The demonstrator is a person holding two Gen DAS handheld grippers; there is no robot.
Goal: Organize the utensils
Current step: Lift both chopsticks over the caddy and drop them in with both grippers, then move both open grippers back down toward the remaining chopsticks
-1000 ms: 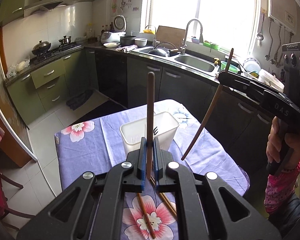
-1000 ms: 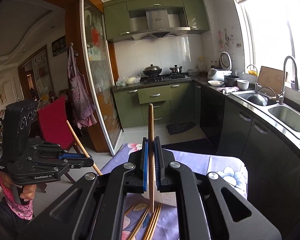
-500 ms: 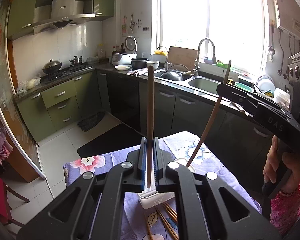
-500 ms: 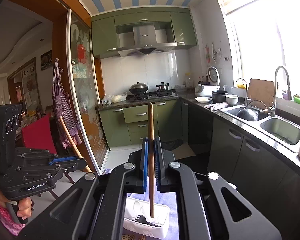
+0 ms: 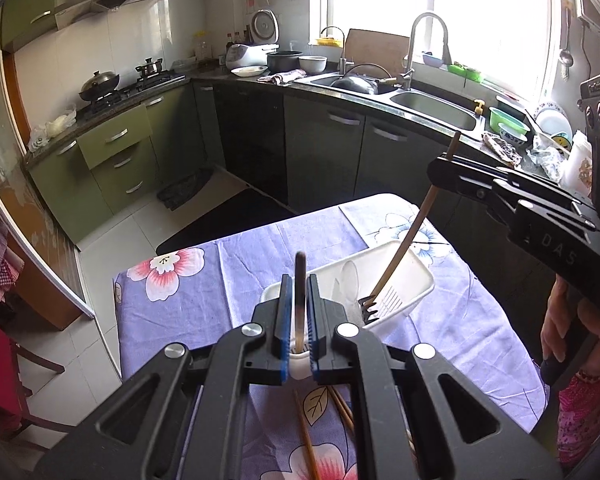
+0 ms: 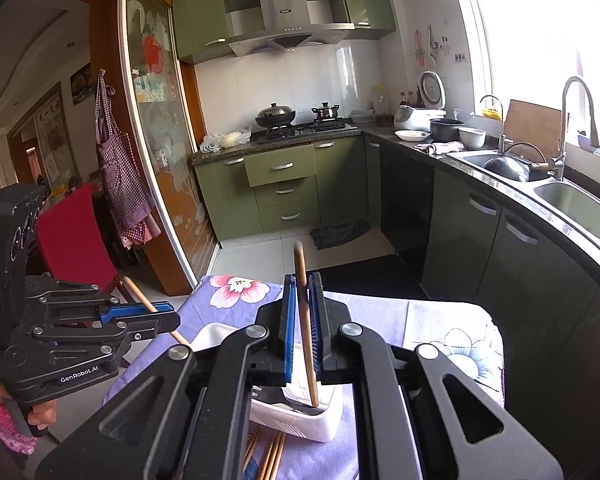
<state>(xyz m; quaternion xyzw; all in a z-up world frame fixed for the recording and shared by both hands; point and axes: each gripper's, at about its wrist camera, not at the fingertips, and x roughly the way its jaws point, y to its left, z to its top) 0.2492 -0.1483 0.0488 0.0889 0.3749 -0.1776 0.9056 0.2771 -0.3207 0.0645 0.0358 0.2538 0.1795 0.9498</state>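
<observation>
A white utensil holder (image 5: 396,280) stands on the floral tablecloth; it shows in the right wrist view (image 6: 312,424) too. It holds a black fork (image 5: 366,306) and a white spoon (image 5: 350,280). My left gripper (image 5: 299,320) is shut on a brown chopstick (image 5: 300,300) held upright over the holder's near end. My right gripper (image 6: 303,328) is shut on another chopstick (image 6: 306,332) whose lower tip is inside the holder; this chopstick also shows in the left wrist view (image 5: 404,248).
Several loose chopsticks (image 5: 340,404) lie on the purple floral tablecloth (image 5: 204,304) in front of the holder. Dark kitchen cabinets and a sink (image 5: 432,108) run behind the table. A red chair (image 6: 76,236) stands to the left.
Both grippers have come down toward the holder. The right chopstick's tip now sits inside the holder, and the left chopstick is lower, just over its near end.
</observation>
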